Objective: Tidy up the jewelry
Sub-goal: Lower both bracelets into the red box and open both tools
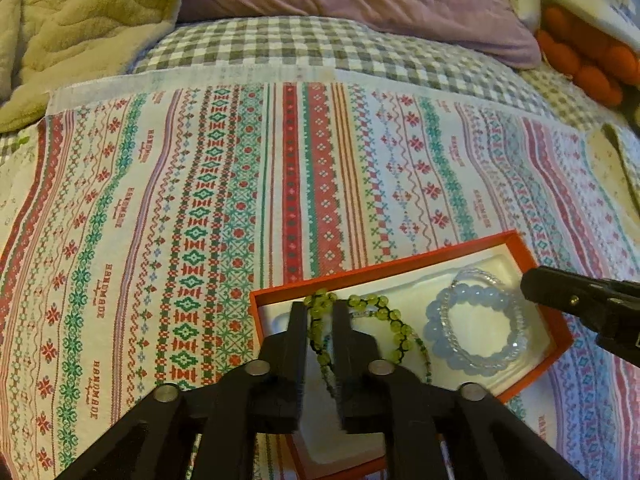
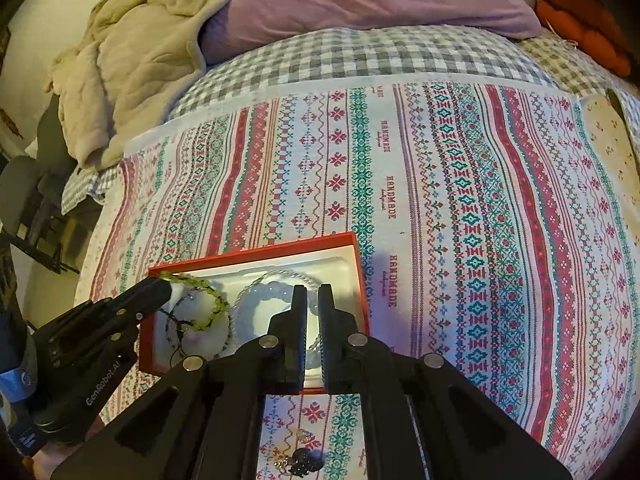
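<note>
1. An orange box (image 1: 516, 246) with a white liner is lying on the patterned cloth (image 1: 200, 200) spread over the bed; inside it a green beaded bracelet (image 1: 394, 322) is sitting at the left half, and a pale blue beaded bracelet (image 1: 472, 330) ringed by a clear beaded strand is sitting at the right half.
2. The left gripper (image 1: 320, 320) is reaching over the box's left end, its jaws standing a narrow gap apart with part of the green strand showing between them; whether the pads are actually pinching the beads, I cannot tell.
3. The right gripper (image 2: 313, 312) is hovering above the blue bracelet with only a slim gap between its jaws; it appears to be carrying nothing.
4. A small dark beaded piece (image 2: 302, 462) is lying on the cloth outside the box, near the right gripper's base.
5. These strands are looking light, limp and loosely strung; round glossy beads are likely slipping from flat pads, so gripping across the cord between beads, or pinching one bead squarely, seems safest; a gentle squeeze is advisable, since glassy beads may be chipping under force.
</note>
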